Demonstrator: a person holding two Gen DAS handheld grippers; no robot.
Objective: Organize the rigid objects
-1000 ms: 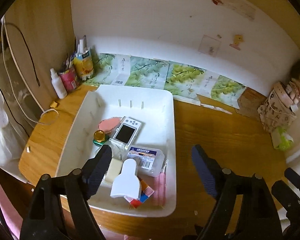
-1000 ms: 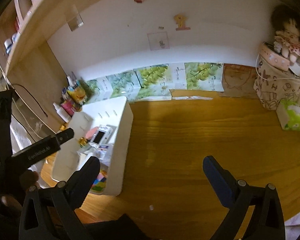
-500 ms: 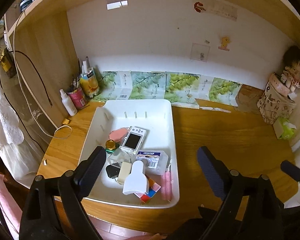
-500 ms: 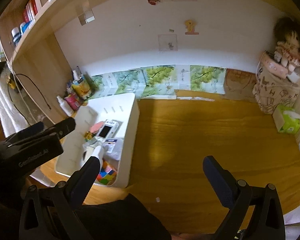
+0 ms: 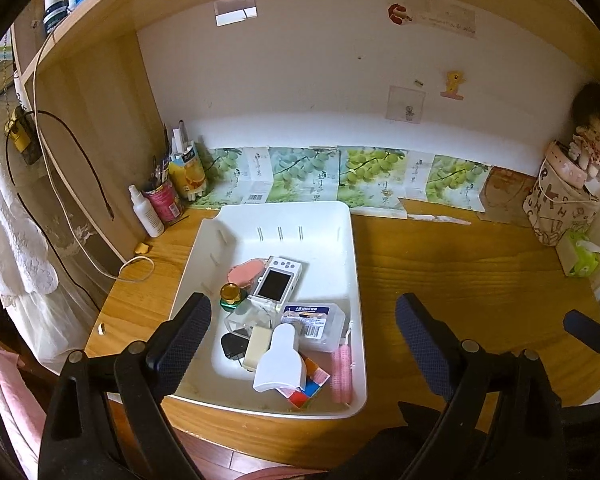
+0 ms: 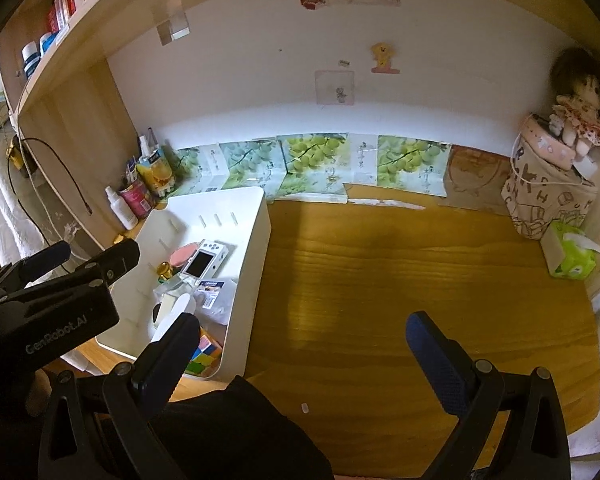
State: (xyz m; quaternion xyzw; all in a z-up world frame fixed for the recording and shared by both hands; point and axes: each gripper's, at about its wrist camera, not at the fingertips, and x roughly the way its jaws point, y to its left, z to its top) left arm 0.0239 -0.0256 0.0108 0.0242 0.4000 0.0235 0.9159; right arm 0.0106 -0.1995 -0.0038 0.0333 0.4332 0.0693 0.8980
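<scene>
Tray (image 5: pixel 352 248) with small items sits left on counter (image 5: pixel 460 280), all piled at near end. Left claw (image 5: pixel 302 330) pulled back and up since second ago, released, empty. Right claw (image 6: pixel 300 352) also released, empty, over bare counter. Sorting looks done.

A white tray (image 5: pixel 350 264) is set on the wooden surface (image 5: pixel 460 272), and small rigid items are piled inside — a white handheld console (image 5: pixel 277 283), a clear labelled box (image 5: pixel 314 320), a colour cube (image 5: pixel 310 386), a gold-capped bottle (image 5: pixel 232 294).
</scene>
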